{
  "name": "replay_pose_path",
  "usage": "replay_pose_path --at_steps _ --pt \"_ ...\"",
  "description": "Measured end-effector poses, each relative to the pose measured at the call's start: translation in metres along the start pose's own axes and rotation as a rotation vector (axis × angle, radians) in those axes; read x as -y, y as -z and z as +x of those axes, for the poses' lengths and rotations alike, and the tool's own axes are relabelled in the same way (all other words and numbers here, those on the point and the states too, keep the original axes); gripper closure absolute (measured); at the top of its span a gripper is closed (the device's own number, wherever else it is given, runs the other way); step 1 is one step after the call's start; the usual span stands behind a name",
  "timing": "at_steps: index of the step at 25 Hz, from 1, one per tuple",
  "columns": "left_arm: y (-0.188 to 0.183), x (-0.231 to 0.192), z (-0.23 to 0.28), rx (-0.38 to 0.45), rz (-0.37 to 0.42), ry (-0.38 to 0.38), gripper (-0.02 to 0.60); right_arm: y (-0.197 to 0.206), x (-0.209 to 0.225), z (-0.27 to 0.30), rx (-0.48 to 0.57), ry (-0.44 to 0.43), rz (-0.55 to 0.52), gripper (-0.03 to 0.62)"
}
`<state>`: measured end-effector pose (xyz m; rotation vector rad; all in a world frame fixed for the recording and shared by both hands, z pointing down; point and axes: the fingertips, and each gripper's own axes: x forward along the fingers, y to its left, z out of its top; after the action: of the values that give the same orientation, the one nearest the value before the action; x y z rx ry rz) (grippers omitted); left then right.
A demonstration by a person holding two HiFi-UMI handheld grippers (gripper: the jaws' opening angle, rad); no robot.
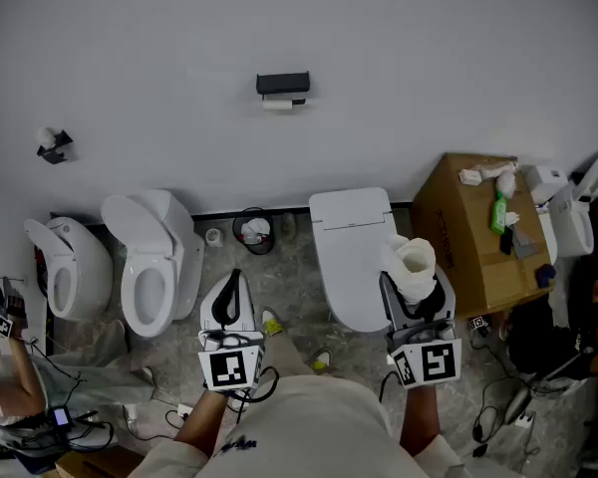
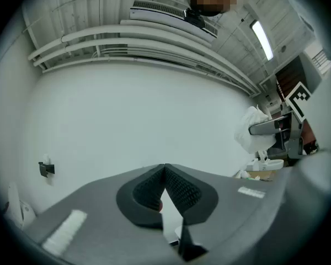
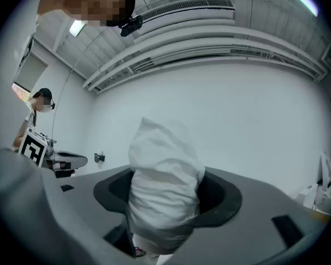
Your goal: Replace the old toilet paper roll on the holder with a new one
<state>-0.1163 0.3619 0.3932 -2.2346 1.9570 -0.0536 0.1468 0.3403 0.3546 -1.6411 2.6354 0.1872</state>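
The big white wall (image 1: 399, 38) in front of you is smooth and flat, with lots of open room across it. The grey speckled floor (image 1: 289, 257) shows only as a narrow strip in the middle. At 9 o'clock stands a shiny round toilet with its lid up (image 1: 164, 232). Just right of the middle is another toilet with its flat lid down (image 1: 349, 237). The brown cardboard box (image 1: 458, 237) at 3 o'clock has a straight edge near your right tool (image 1: 417, 285).

That tool is spread and pinching the toilet paper roll (image 1: 414, 257). The roll is soft, white and crinkly, and it stands up out of the tool. Your left tool (image 1: 233, 282) is pressed together with nothing in it.

The small black holder (image 1: 282, 84) hangs on the wall at 12 o'clock, well apart from both tools.
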Motion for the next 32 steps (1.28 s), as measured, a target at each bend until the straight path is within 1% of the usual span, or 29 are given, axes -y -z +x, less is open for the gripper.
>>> replay_pose_path --at_steps 4,8,10,13,16,21,24,28,32 --pt "0.000 0.015 0.008 -0.004 0.005 0.029 0.580 0.007 0.008 -0.004 -0.017 0.001 -0.002 0.298" --pt "-0.004 0.020 0.017 -0.011 -0.004 0.037 0.580 0.006 0.018 -0.005 -0.024 0.019 0.007 0.298" --pt "-0.004 0.020 0.022 -0.015 0.013 0.042 0.580 0.006 0.023 -0.003 -0.019 0.026 0.011 0.298" --pt "-0.008 0.022 0.026 -0.002 0.014 0.044 0.580 0.010 0.026 -0.003 -0.020 0.029 0.017 0.298" --pt "-0.002 0.024 0.026 -0.027 0.035 0.053 0.580 0.016 0.023 -0.005 -0.034 0.021 0.011 0.298" --pt "-0.002 0.017 0.031 -0.050 0.054 0.030 0.580 0.021 0.023 -0.002 -0.046 0.017 0.006 0.296" --pt "-0.003 0.013 0.036 -0.036 0.052 0.028 0.580 0.020 0.024 0.002 -0.050 0.015 -0.006 0.296" --pt "-0.003 0.010 0.037 -0.070 0.061 0.026 0.580 0.025 0.024 0.001 -0.068 0.014 -0.002 0.296" --pt "-0.005 0.002 0.040 -0.058 0.060 0.014 0.578 0.027 0.023 0.008 -0.070 0.015 0.007 0.296"
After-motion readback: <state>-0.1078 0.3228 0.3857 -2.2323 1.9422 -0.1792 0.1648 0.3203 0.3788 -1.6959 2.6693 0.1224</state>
